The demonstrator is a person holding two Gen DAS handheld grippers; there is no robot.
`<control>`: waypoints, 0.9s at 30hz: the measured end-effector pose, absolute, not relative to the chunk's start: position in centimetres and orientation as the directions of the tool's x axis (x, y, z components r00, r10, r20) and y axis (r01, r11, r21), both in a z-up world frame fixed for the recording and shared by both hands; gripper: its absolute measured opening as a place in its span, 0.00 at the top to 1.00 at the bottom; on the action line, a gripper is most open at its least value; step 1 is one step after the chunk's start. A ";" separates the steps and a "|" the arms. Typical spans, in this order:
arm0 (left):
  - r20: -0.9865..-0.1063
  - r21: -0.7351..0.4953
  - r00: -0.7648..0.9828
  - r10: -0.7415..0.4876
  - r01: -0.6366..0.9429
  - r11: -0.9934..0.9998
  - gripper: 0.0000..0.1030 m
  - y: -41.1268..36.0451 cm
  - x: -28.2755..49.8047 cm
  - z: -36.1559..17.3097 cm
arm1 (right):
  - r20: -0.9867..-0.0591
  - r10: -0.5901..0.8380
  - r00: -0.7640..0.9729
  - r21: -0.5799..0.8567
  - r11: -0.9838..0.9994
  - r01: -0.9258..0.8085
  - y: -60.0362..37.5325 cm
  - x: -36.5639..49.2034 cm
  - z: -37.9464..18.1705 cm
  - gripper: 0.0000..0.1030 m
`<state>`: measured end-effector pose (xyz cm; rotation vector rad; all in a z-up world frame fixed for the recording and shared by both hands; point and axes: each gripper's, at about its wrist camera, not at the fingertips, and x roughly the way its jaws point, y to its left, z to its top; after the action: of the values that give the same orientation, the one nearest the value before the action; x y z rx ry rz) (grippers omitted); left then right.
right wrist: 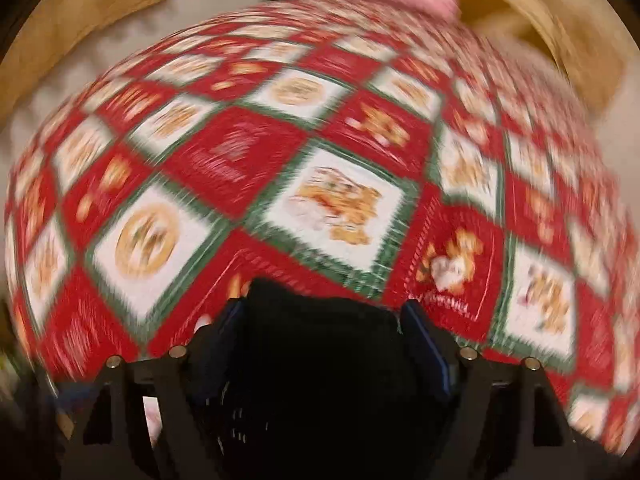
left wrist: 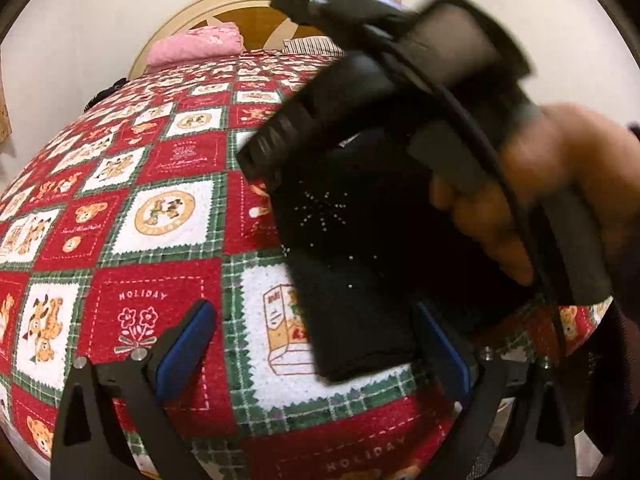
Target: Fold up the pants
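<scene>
Left gripper (left wrist: 316,344): fingers spread, grasping nothing. Only its view shows the right gripper (left wrist: 400,92) carrying the folded black pants (left wrist: 360,264) above the quilt (left wrist: 160,220). The blurred right view shows pants (right wrist: 320,352) clamped between blue pads (right wrist: 420,328)

Black pants (left wrist: 352,280), folded compact, held above bedspread.

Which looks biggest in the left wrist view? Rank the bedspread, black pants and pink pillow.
1. Bedspread, filling most of the view.
2. Black pants, though closeness to the camera enlarges them.
3. Pink pillow, far off at the headboard, so its true size is unsure.
</scene>
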<state>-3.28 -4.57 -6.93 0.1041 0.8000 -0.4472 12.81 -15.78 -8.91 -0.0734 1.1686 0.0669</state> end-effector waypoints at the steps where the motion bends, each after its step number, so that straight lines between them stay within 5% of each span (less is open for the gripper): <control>1: -0.713 -0.071 0.611 -0.343 0.424 0.903 0.03 -4.7 -3.4 -6.9 | -0.920 0.008 0.393 -0.009 0.999 -0.042 -16.5 13.4 -9.1 0.22; 3: -0.714 -0.061 0.613 -0.339 0.428 0.902 0.03 -4.9 -3.5 -7.0 | -0.902 -0.062 0.428 -0.057 0.998 0.025 -17.2 13.7 -9.0 0.22; 6: -0.713 -0.058 0.611 -0.343 0.436 0.898 0.03 -5.0 -3.7 -6.9 | -0.876 -0.007 0.481 0.048 0.994 0.102 -19.4 13.4 -7.8 0.47; 10: -0.709 -0.084 0.601 -0.368 0.446 0.891 0.02 -4.6 -3.4 -6.9 | -0.763 0.121 0.635 0.268 0.953 0.140 -23.2 9.7 -2.7 0.48; 16: -0.709 -0.117 0.581 -0.400 0.462 0.879 0.02 -4.1 -3.2 -6.4 | -0.619 0.002 0.785 0.272 0.939 0.213 -28.8 -0.4 3.1 0.47; 21: -0.680 -0.229 0.552 -0.483 0.465 0.855 0.02 -3.4 -2.0 -4.3 | -0.587 -0.194 0.786 0.225 0.894 0.389 -34.7 -8.8 2.6 0.47; 27: -0.692 -0.218 0.558 -0.457 0.442 0.870 0.02 -5.2 -0.1 -3.0 | -0.625 -0.200 0.755 0.289 0.839 0.461 -38.3 -13.6 0.0 0.47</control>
<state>-0.10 -5.23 -3.00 -0.0201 0.8222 -0.5305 -13.64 -38.29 -0.05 0.4497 0.6172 -0.3740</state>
